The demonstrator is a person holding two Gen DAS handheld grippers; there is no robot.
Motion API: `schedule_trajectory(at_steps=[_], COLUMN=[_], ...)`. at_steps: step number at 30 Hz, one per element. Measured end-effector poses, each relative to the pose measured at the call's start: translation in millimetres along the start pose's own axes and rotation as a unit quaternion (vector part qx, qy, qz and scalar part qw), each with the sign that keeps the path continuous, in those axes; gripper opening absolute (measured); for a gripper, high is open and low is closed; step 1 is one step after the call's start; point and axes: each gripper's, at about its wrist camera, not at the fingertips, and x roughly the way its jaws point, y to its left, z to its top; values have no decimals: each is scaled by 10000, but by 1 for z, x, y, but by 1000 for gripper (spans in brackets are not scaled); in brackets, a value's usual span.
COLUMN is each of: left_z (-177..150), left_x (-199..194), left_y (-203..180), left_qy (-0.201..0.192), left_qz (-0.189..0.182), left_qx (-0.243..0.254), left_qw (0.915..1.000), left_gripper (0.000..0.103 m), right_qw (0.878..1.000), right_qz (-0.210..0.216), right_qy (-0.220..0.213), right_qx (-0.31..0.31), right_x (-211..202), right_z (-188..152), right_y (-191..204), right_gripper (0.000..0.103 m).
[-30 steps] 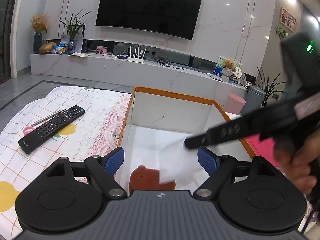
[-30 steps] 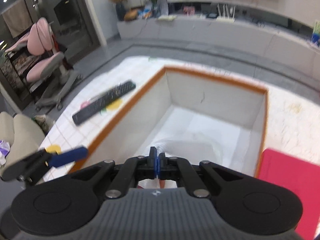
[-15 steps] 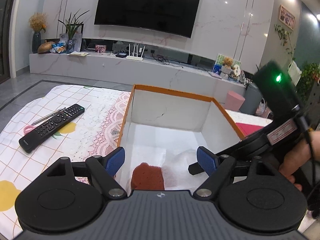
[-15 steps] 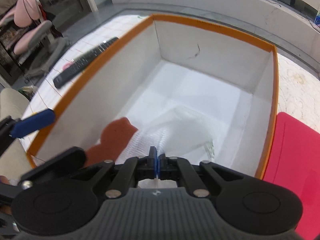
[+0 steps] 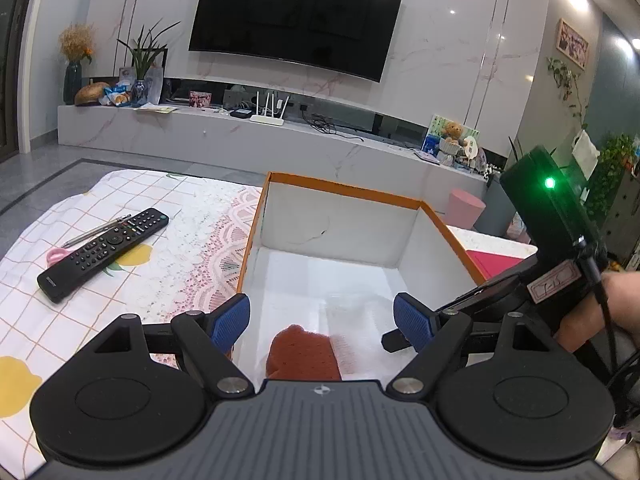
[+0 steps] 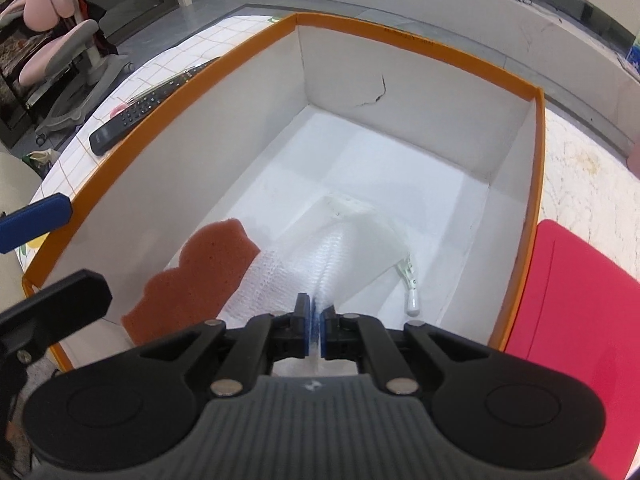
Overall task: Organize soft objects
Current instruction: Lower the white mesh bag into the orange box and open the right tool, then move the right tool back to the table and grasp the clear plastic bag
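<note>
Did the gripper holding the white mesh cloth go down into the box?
Yes. The right gripper, shut on the white mesh cloth, has dropped toward the floor of the orange-rimmed white box, beside the reddish-brown sponge.

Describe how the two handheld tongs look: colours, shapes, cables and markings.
Both tongs have a ribbed grey body, two round black discs, black linkage arms with silver pivots and blue textured pads. The left tongs show this plainly, as do the right tongs. Seen from the left wrist, the right unit carries a black box with a green light, a handwritten label and a black cable.
</note>
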Motion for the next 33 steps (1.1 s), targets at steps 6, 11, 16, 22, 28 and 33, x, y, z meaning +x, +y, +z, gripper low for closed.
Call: schedule_trajectory(at_steps=[6,11,16,22,28,33], left_z=[-2,0,3,5,6,5], left_x=[-4,-5,-14,-15,-17,-18], left_y=[-2,5,11,14,12,7], left_qy=[-109,-147,-351,-394,-474,-479], left_qz=[79,216,98,150,110,23], left_qx=[88,-86,-261,-394,-418,-419], left_qw=[9999,9996,9990,9983,9979,9980], left_gripper=[96,96,96,96,96,96], right_qw=[9995,9947,9928,9830,9787,9775], right_qz=[47,-280,-345,-322,-238,-329], right_qy=[-112,-245,-488,-980,-1264,-1474], right_qx=[-281,-954,-1034,-1517,-1602,-1475], right_x=[-1,-4,-10,-28,-57,-84], right_z=[-1,-4,-5,-12,-20,-29], right_y=[6,26,27,35,43,43], right_gripper=[44,77,95,100,101,101])
